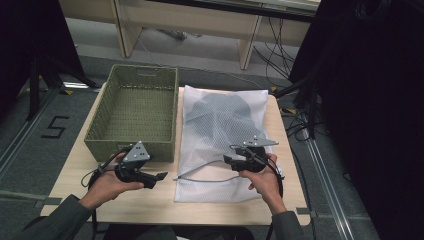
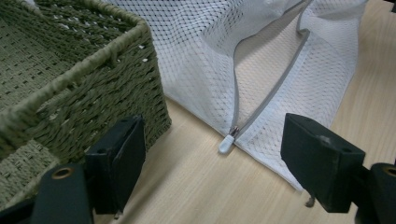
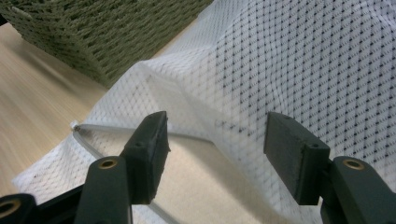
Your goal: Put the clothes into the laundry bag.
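Zipper [image 2: 261, 105] of white mesh laundry bag [image 1: 220, 125] lying partly unzipped; dark garment [image 1: 220, 112], probably clothing, staying inside; green woven basket [image 1: 135, 107] waiting; both grippers' fingers [image 2: 322, 161] spreading, pinching nothing.

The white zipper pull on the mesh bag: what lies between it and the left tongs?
Only bare wooden table, in the left gripper view, separates the open left tongs from the white zipper pull.

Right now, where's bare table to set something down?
Bare wood runs along the near edge of the table, below the basket and mesh bag, and in a narrow strip right of the bag. The far half is crowded; only the basket's inside is free.
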Motion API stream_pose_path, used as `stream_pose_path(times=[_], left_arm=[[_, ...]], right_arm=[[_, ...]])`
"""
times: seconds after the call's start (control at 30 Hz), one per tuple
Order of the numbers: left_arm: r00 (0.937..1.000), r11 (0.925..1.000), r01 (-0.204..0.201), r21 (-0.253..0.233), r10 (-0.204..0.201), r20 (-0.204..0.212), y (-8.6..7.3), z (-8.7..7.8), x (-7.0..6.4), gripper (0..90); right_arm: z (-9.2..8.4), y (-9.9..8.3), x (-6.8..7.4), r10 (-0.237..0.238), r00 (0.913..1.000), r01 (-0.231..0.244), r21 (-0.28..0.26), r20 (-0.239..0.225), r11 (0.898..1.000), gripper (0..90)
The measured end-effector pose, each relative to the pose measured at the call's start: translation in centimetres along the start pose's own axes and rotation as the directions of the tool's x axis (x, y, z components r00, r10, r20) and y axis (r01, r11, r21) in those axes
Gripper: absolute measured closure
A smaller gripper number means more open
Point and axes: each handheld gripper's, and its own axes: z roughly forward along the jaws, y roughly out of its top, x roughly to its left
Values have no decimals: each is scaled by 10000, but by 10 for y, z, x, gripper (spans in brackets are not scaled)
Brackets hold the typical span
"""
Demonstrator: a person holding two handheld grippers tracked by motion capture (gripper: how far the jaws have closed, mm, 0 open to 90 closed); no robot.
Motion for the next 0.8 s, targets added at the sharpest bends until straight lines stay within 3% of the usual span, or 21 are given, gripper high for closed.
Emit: stream_pose_path(times=[0.03,0.07,0.1,0.13,0.17,0.2,0.23,0.27,0.33,0.37,0.53,0.57,0.63,0.67,0.8], left_arm=[[9999,9998,121,-186,-120,34,-1,1,0,206],[10000,10000,-16,-8,16,-23,-1,-1,2,202],[9999,9999,135,-48,-135,-53,-2,-1,1,199],[10000,10000,-41,-81,41,-64,-2,-1,3,192],[9998,9998,136,-161,-138,-144,-3,-1,2,189],[9999,10000,19,-15,-19,-168,-3,-2,3,188],[9998,10000,-78,-30,78,-162,-3,-3,3,187],[9998,9999,114,-50,-115,-171,-4,-3,2,187],[9999,9999,81,-103,-83,-139,-4,-5,3,184],[9997,10000,-66,29,67,-244,-5,-6,4,184],[9993,9998,-192,85,195,-311,-7,-8,5,168],[9995,10000,18,13,-18,-325,-8,-8,4,167],[9991,9997,-218,78,221,-372,-9,-10,5,167],[9990,9997,-250,46,251,-366,-9,-10,6,168],[9989,9999,-121,73,124,-451,-13,-15,6,167]], right_arm=[[-2,-1,0,17,10000,-17,95,-5,10000,408],[-4,-3,3,436,9990,-433,272,-88,9987,407],[-4,-5,2,409,9990,-406,194,-177,9990,406],[-5,-7,2,382,9992,-380,275,-81,9989,404],[-4,-8,1,254,9996,-252,210,-116,9995,403],[-5,-9,0,56,10000,-54,245,-79,9997,401],[-6,-10,2,347,9993,-342,391,-130,9986,400],[-5,-12,1,109,9999,-108,231,-45,9997,400],[-6,-13,3,177,9998,-176,341,-46,9993,398],[-6,-13,2,-18,10000,18,363,5,9993,397],[-10,-17,3,320,9995,-319,457,-9,9984,393],[-11,-18,2,285,9996,-287,500,56,9983,392],[-11,-19,1,136,9999,-140,436,100,9990,391],[-12,-20,2,289,9995,-294,553,98,9980,390],[-15,-22,2,213,9997,-218,610,89,9979,384]])
